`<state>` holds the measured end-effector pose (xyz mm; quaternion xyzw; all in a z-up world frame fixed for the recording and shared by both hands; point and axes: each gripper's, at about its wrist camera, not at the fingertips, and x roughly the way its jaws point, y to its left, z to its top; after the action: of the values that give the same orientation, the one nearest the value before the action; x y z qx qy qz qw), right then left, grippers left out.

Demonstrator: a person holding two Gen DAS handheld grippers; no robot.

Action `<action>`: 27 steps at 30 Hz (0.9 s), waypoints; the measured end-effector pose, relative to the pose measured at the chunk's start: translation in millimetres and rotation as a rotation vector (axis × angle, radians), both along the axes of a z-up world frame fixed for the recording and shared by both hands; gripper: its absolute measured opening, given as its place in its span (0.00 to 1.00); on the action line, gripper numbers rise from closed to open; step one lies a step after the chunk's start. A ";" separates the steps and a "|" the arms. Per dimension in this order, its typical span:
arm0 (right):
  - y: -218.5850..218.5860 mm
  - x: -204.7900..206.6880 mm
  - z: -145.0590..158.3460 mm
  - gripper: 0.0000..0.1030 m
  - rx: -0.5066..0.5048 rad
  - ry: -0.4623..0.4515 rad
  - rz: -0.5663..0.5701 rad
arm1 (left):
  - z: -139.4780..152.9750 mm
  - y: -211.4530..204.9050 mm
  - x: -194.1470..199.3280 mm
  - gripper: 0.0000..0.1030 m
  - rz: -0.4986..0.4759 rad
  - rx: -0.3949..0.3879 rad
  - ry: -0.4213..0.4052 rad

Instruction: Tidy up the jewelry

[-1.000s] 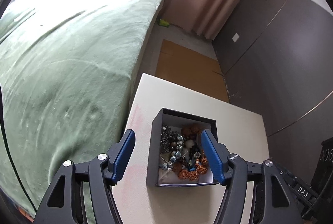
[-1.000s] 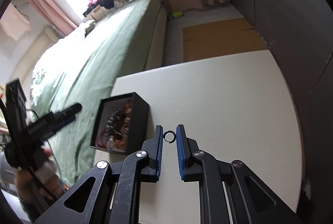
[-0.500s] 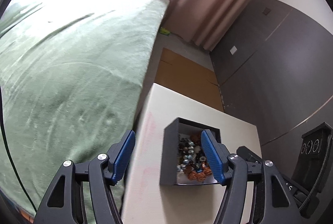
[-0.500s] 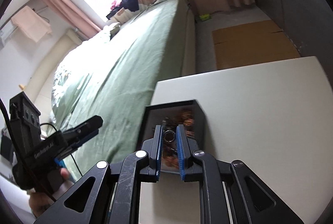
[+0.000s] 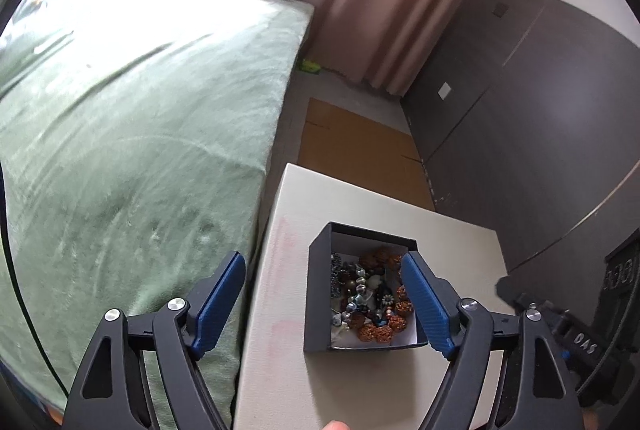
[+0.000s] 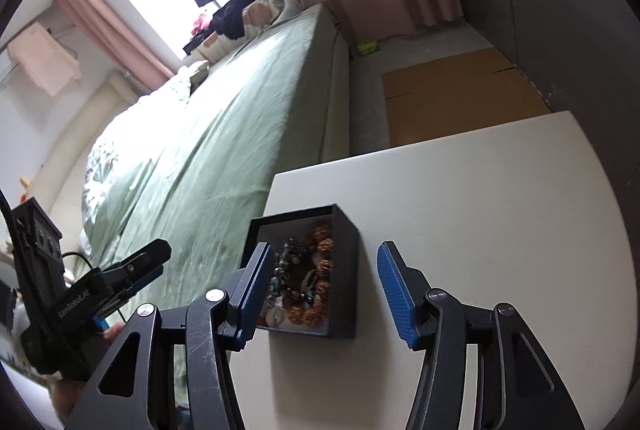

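With both grippers' jaws opening and nothing between them, the right gripper [image 6: 320, 286] is best kept over the box [image 6: 344, 270] low in the frame, the left gripper [image 5: 324, 302] held off the beads [image 5: 368, 298].

a white table [image 5: 360, 382] stands beside a bed [image 5: 140, 150] covered in a green blanket, its left edge close along the mattress. on the table, near that left edge, sits one open black box [image 6: 344, 262] with a white inside, filled with beads [image 5: 372, 302] in brown, orange, silver and blue. faint pinkish marks [image 5: 282, 250] stain the top left of the box. on the floor past the table lies flat brown cardboard [image 5: 356, 150].
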<state>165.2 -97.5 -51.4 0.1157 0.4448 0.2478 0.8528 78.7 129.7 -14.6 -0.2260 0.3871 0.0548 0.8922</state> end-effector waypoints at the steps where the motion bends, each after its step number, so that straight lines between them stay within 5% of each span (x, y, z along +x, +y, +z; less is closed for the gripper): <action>1: -3.6 -1.2 1.8 0.53 -0.002 -0.004 -0.006 | 2.0 -4.4 -1.2 0.81 -0.007 0.013 -0.007; 13: -45.7 -29.0 24.7 0.77 -0.098 -0.047 -0.054 | 16.4 -65.3 -19.4 1.00 -0.085 0.121 -0.078; 21: -67.2 -43.5 28.5 0.97 -0.142 -0.061 -0.073 | 27.0 -92.6 -36.9 1.00 -0.115 0.171 -0.117; 27: -83.8 -59.5 31.3 0.99 -0.159 -0.072 -0.098 | 31.2 -107.7 -49.8 1.00 -0.149 0.178 -0.127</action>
<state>105.7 -181.3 -20.0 0.0603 0.4262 0.1738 0.8857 28.9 22.0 16.6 -0.1197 0.3390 0.0079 0.9331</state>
